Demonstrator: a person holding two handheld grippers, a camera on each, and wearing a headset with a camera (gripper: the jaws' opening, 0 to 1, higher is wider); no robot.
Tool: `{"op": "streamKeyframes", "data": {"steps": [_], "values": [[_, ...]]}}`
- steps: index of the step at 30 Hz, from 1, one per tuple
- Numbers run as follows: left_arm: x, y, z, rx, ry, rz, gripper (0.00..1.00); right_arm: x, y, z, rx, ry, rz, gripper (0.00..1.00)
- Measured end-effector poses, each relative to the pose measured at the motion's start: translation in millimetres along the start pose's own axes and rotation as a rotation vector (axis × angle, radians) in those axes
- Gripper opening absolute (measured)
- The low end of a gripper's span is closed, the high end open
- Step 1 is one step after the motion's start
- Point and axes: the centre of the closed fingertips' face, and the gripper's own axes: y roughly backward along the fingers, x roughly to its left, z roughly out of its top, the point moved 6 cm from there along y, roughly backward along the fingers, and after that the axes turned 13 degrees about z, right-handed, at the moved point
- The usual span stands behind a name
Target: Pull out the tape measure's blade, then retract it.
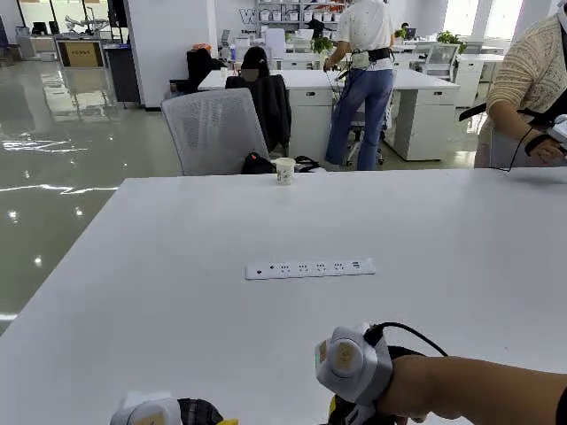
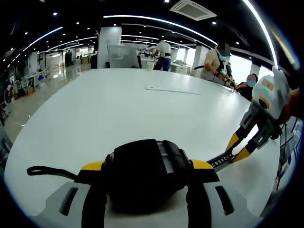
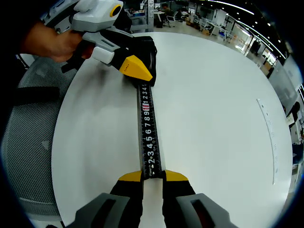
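The black tape measure case (image 2: 142, 168) sits between the yellow fingertips (image 2: 92, 166) of my left gripper (image 2: 148, 166), which is shut on it low over the white table. Its blade (image 3: 148, 128) is drawn out roughly a hand's length, with black numbers on a dark strip lying along the tabletop. My right gripper (image 3: 152, 176) is shut on the blade's end. In the right gripper view the case (image 3: 145, 47) sits at the blade's far end, held by the left gripper (image 3: 135, 66). The left gripper view has the right gripper (image 2: 237, 151) at the right, pinching the blade tip. Both grippers (image 1: 353, 367) (image 1: 155, 410) sit at the table's near edge.
A white power strip (image 1: 310, 267) lies mid-table and a paper cup (image 1: 284, 170) stands at the far edge. A grey mesh chair (image 1: 217, 131) is behind the table. One person (image 1: 532, 88) works at the far right corner, and others stand at desks beyond.
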Motion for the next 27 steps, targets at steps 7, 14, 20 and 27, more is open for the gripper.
{"op": "streamKeyframes", "data": {"steps": [7,14,20,27], "values": [[0.7,-0.4,-0.2,0.000,0.000,0.001,0.64,-0.1,-1.0,1.4,0.001,0.001,-0.002,0.12],[-0.8,3.1,-1.0,0.000,0.001,0.003,0.64,-0.3,-1.9,4.1,0.001,-0.001,-0.003,0.12],[0.7,1.8,0.1,0.004,0.001,0.002,0.64,-1.1,-3.3,6.3,0.000,-0.005,-0.005,0.12],[0.6,1.1,-0.2,0.008,0.002,0.003,0.64,-0.5,-4.6,9.5,0.005,-0.001,-0.006,0.12]]}}
